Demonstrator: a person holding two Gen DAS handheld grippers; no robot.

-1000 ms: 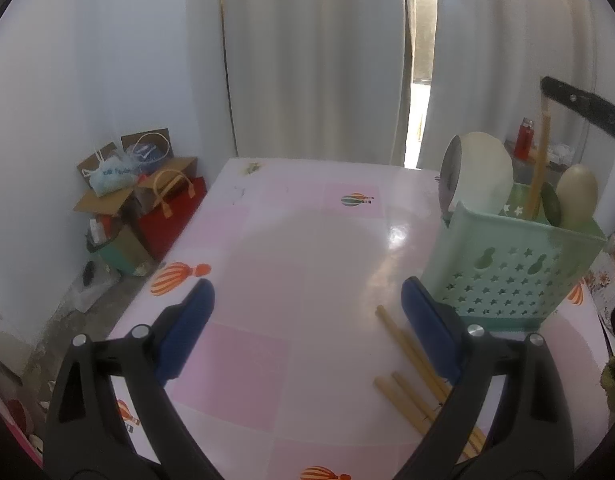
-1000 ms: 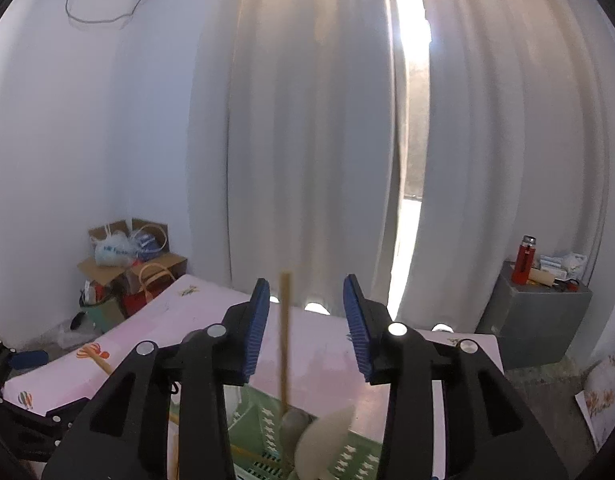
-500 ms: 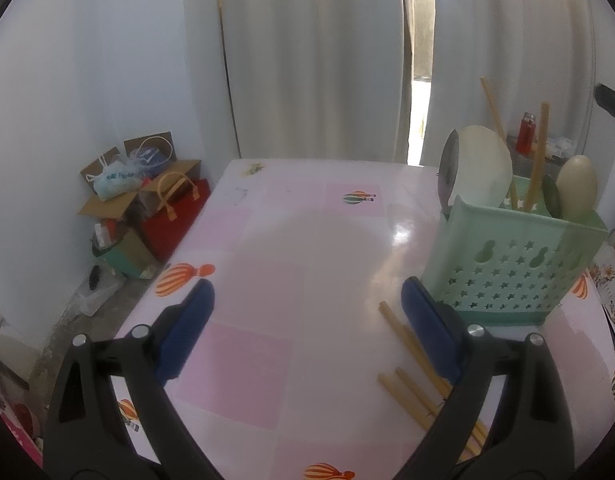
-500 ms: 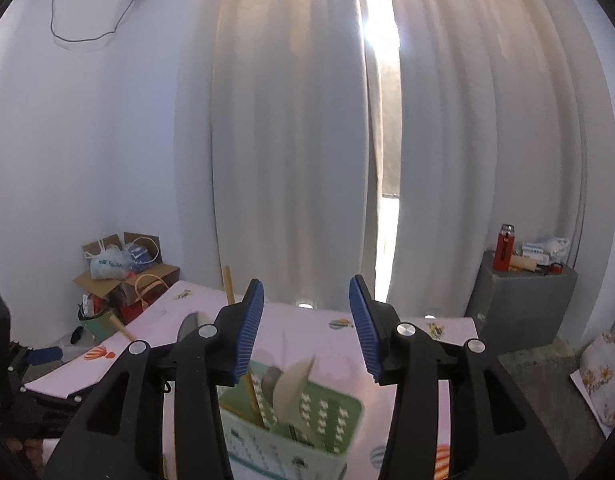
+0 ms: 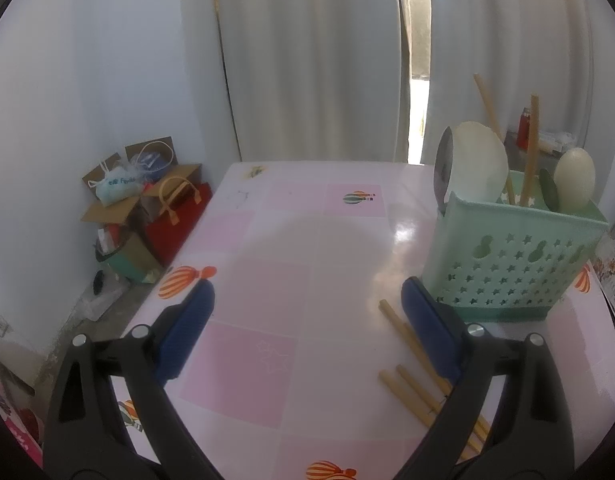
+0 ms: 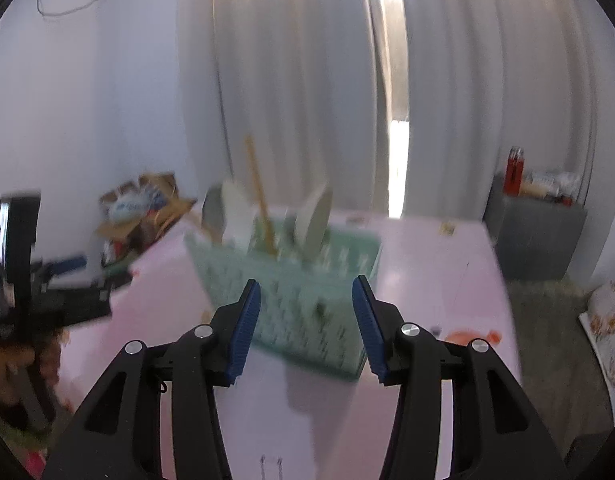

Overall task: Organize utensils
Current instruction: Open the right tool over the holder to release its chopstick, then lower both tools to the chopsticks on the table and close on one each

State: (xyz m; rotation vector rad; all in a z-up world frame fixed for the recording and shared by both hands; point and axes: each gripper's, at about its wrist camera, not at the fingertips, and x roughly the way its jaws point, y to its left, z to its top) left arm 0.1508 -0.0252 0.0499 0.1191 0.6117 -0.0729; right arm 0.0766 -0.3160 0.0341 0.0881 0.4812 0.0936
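Left wrist view: left gripper (image 5: pixel 307 328) is held open, empty. Chopsticks (image 5: pixel 423 376) lie on table (image 5: pixel 267 280), touching the right pad, near caddy (image 5: pixel 515 264).

Right wrist view: right gripper (image 6: pixel 305 326), just opened wider, is empty. Next chopstick pickup is judged pending; alignment reqd.

basket (image 5: pixel 515 264): perforated plastic | chopsticks (image 5: pixel 411 384): wood | table (image 5: pixel 275 280): glossy

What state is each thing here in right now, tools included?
Basket: upright on the table, holding spoons and two chopsticks.
Loose chopsticks: lying flat on the table, beside the basket.
Left tool: open, empty.
Right tool: jaws just opened further, nothing between them.
Curtain: drawn, with a narrow gap.
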